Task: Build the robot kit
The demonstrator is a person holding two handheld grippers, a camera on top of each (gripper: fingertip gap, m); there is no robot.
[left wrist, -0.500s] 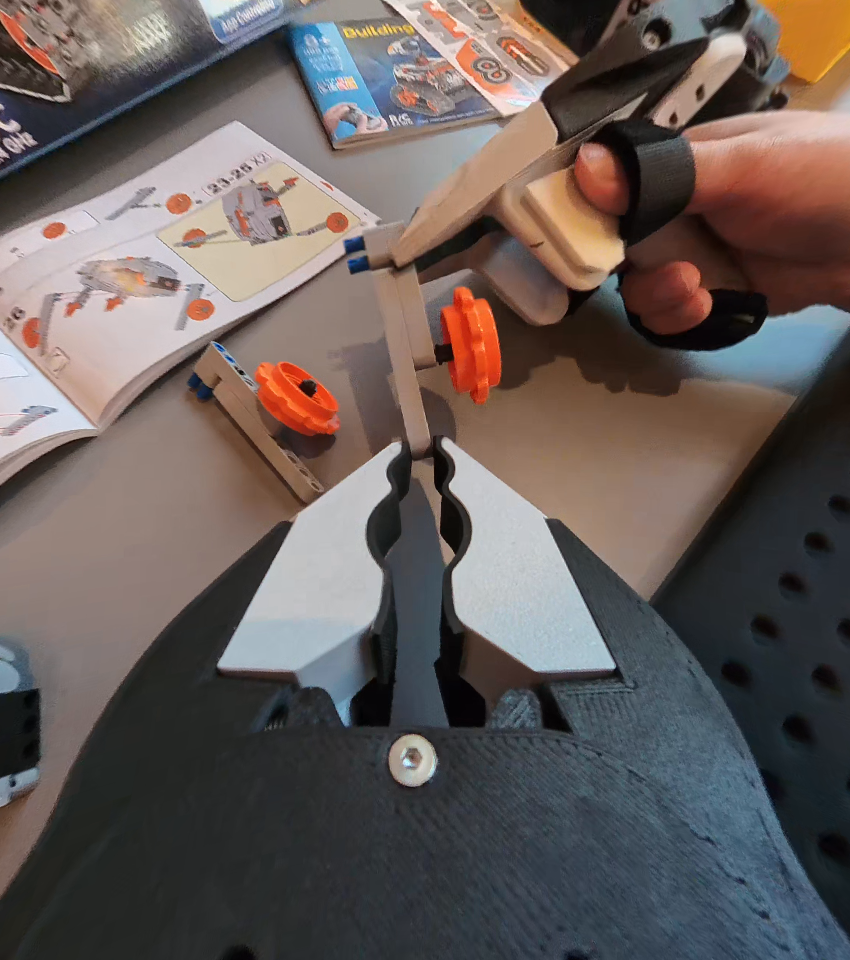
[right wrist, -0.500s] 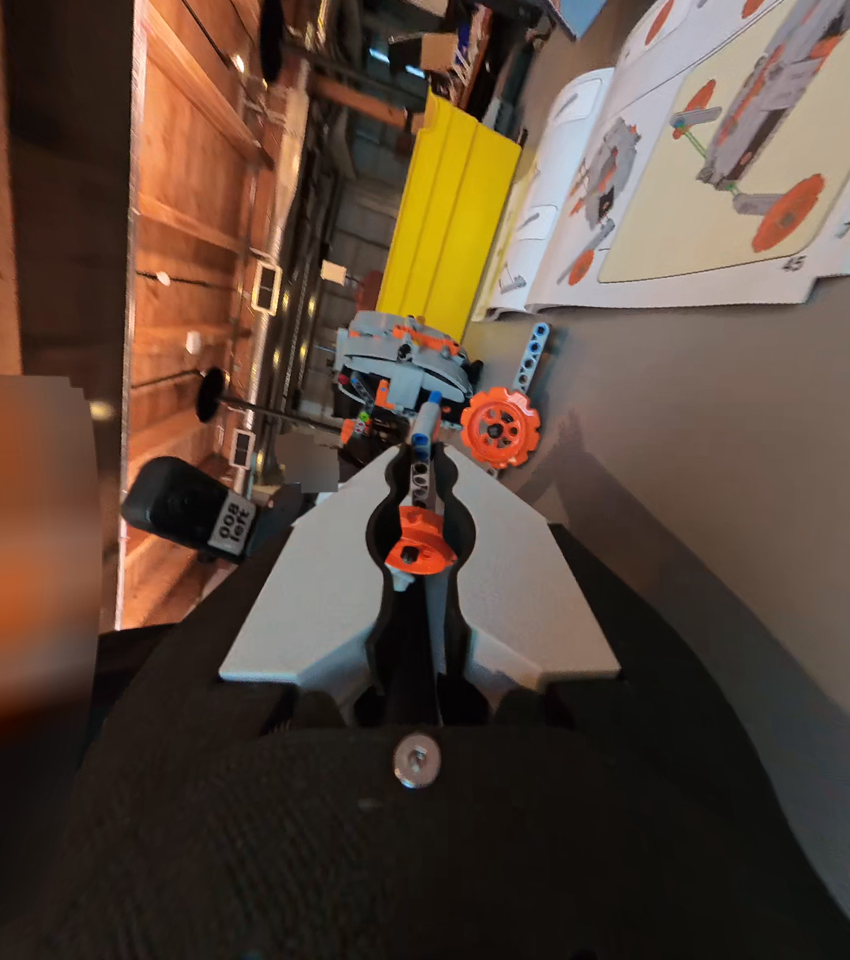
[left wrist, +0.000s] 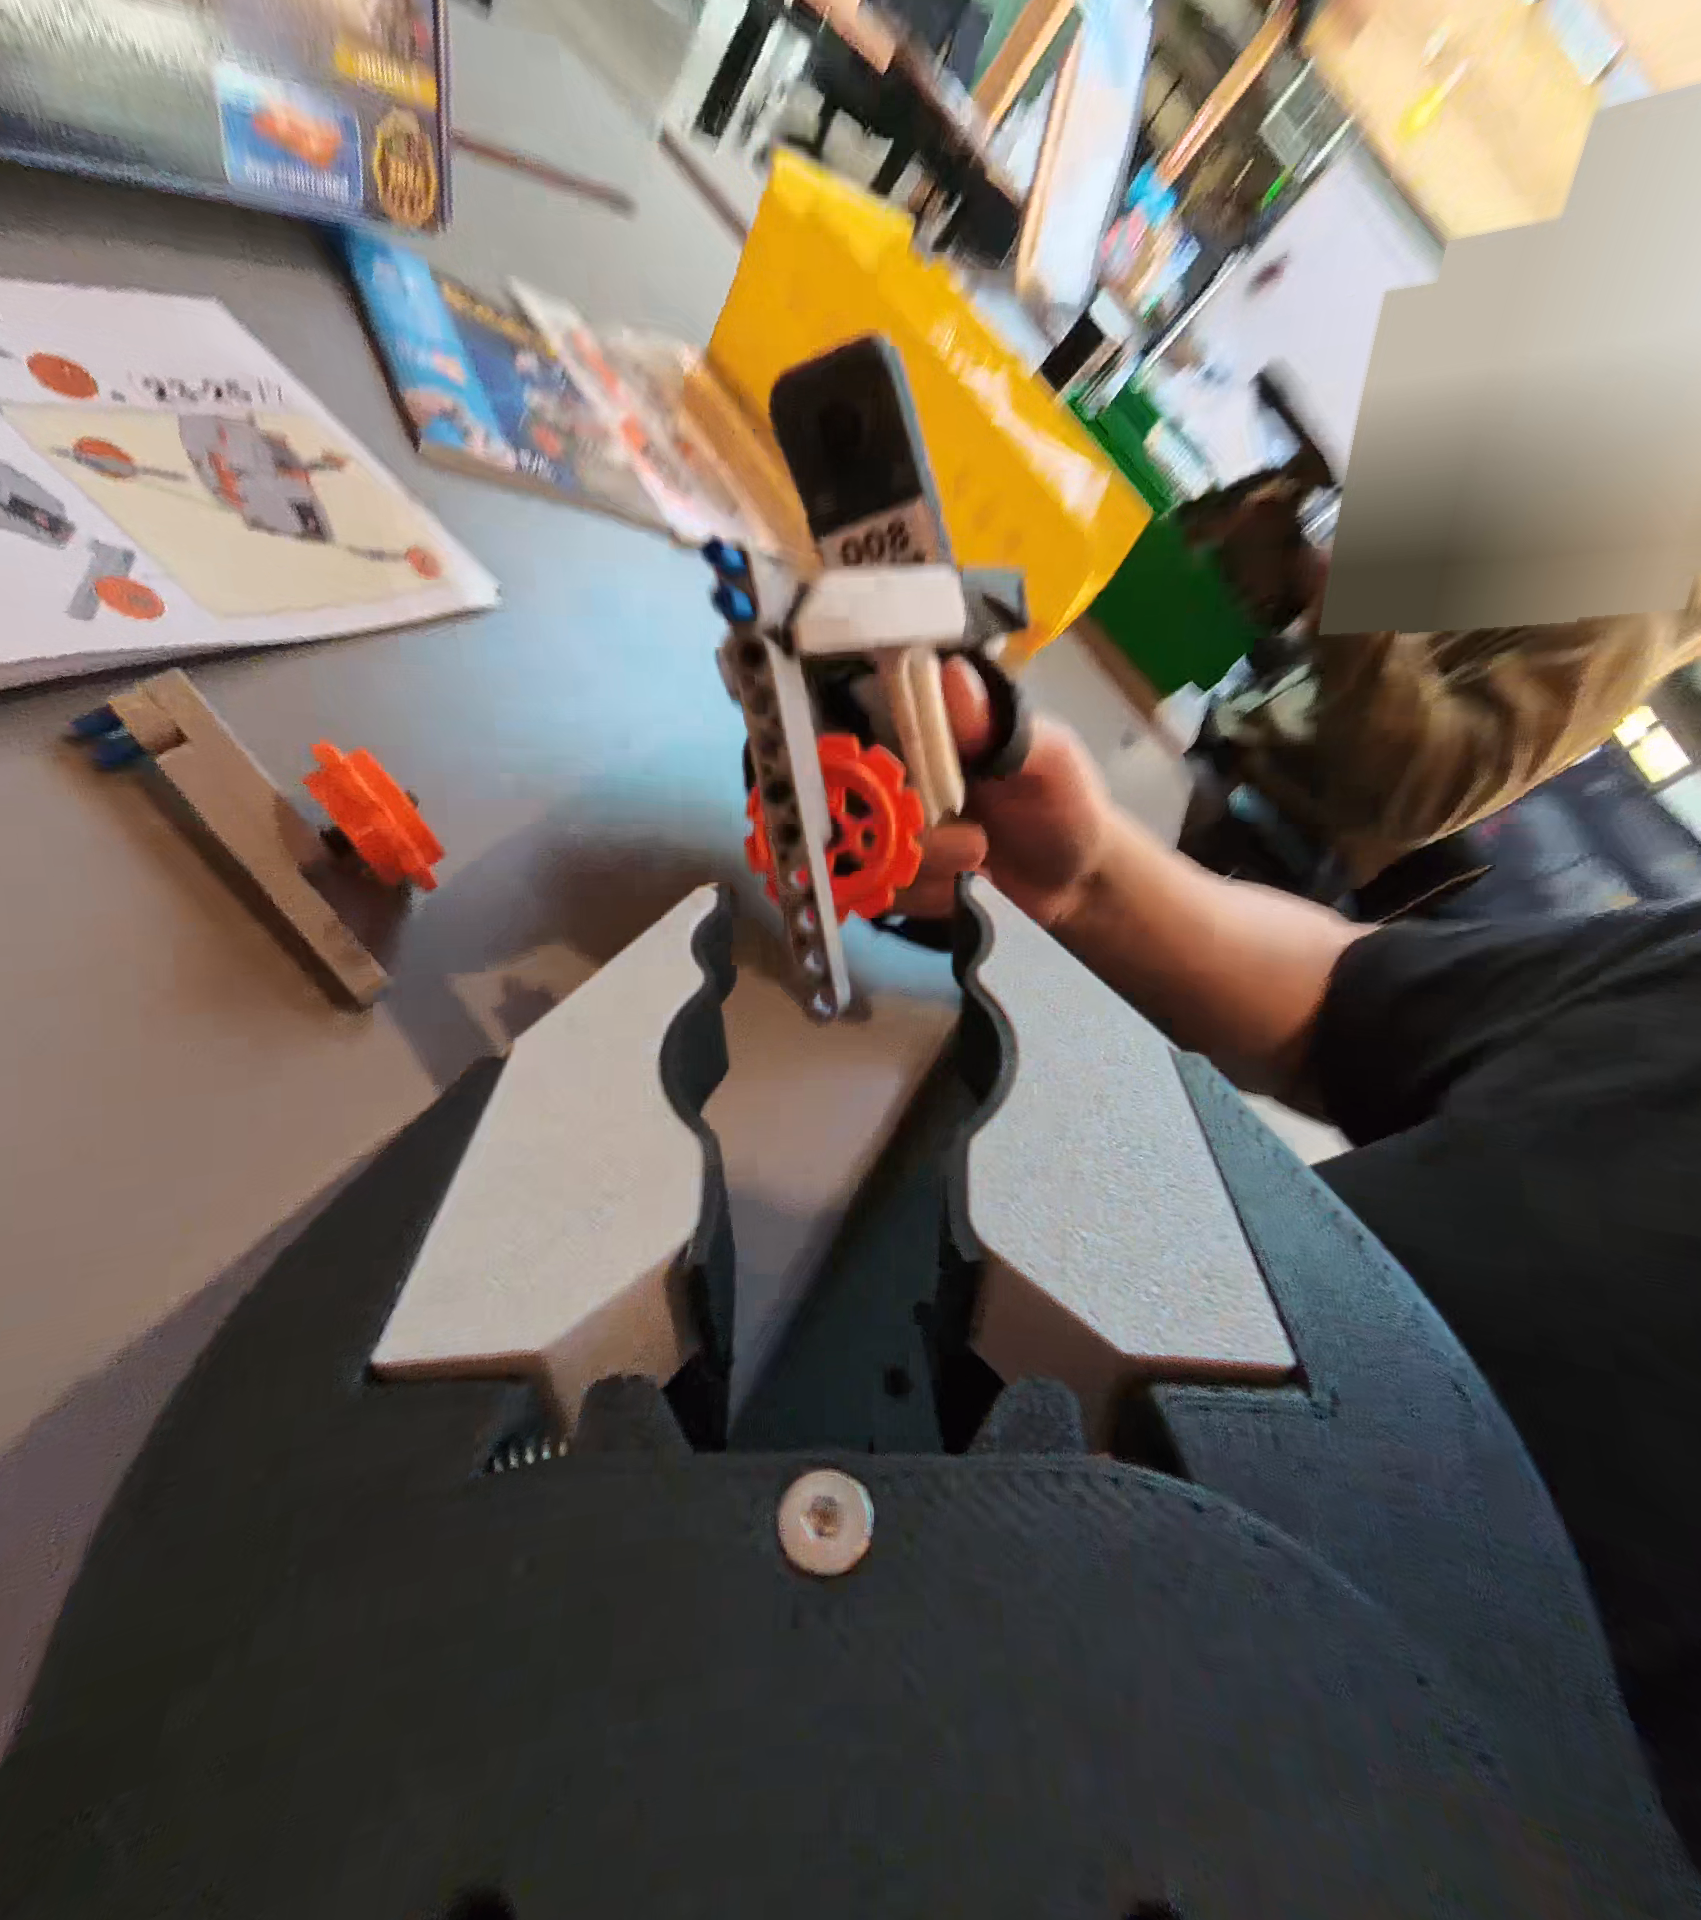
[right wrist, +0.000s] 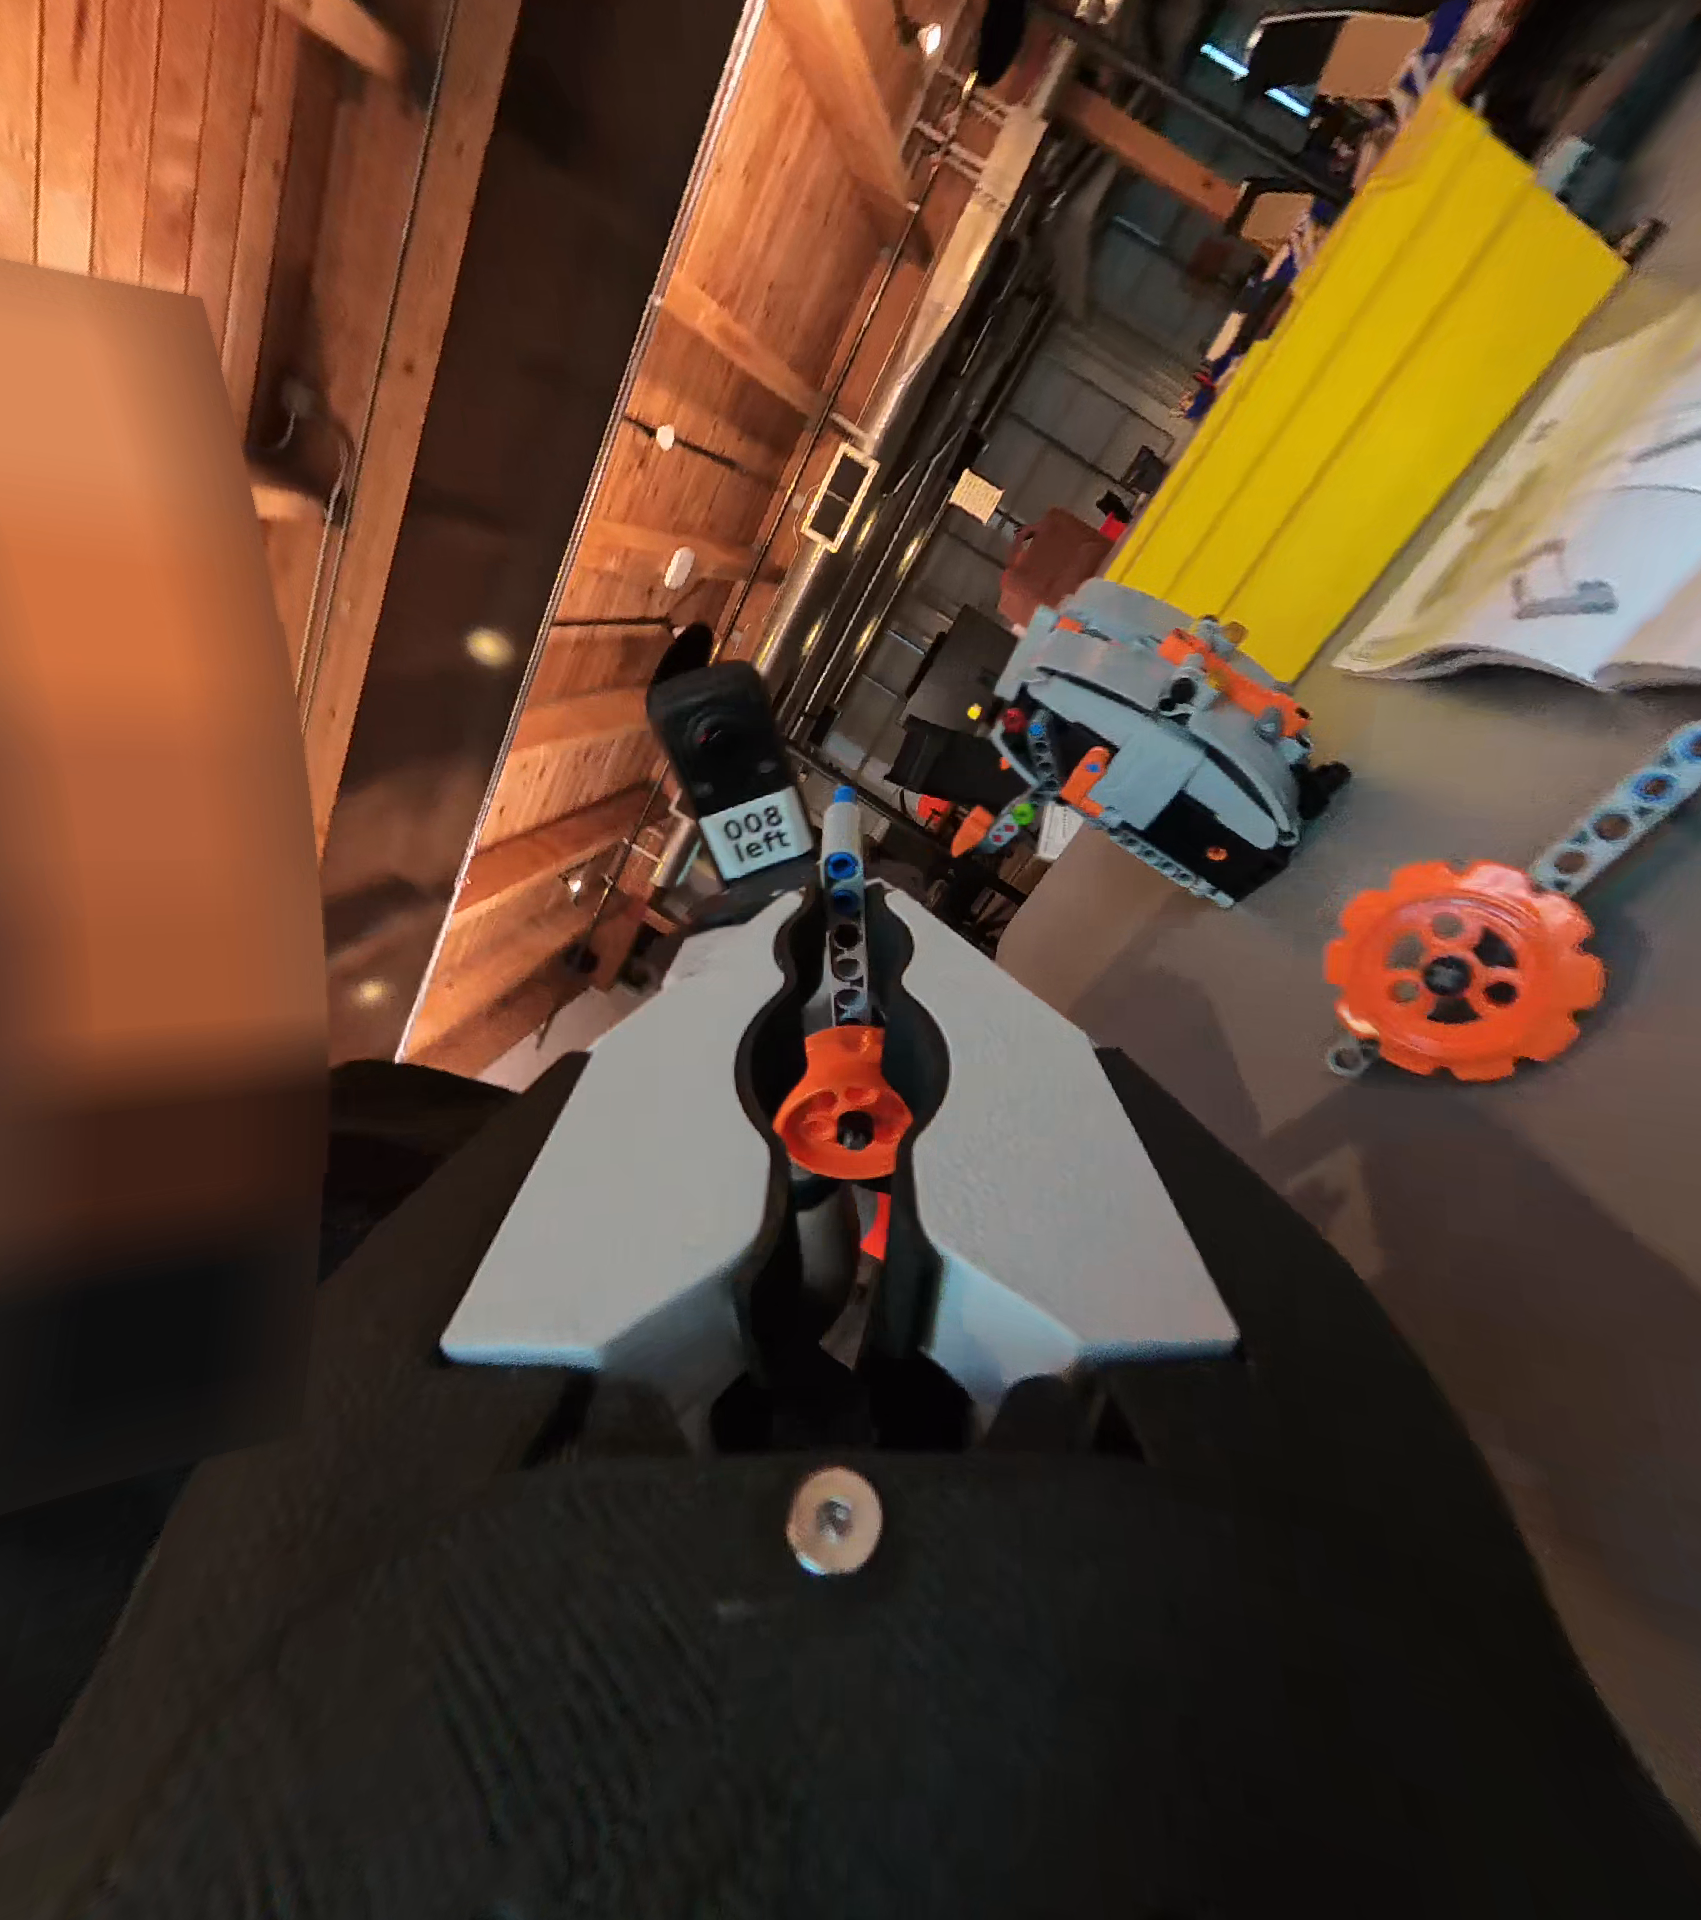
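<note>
At the centre of the right wrist view, the right gripper [right wrist: 841,914] is closed on a grey holed beam [right wrist: 851,961] carrying an orange toothed wheel [right wrist: 841,1117] and blue pins at its far tip. In the left wrist view the left gripper [left wrist: 835,935] stands spread wide with nothing between its fingers; the beam's lower end hangs just ahead of the gap, apart from both fingers. Right of centre there, a hand [left wrist: 1022,821] grips the right gripper's handle. Left of centre, a second grey beam [left wrist: 243,831] with its own orange wheel [left wrist: 373,816] lies on the grey table [left wrist: 98,1039], near an open instruction booklet [left wrist: 150,488] at upper left. In the right wrist view a partly built grey and orange model [right wrist: 1158,748] sits at mid right, before a yellow bin [right wrist: 1365,343].
</note>
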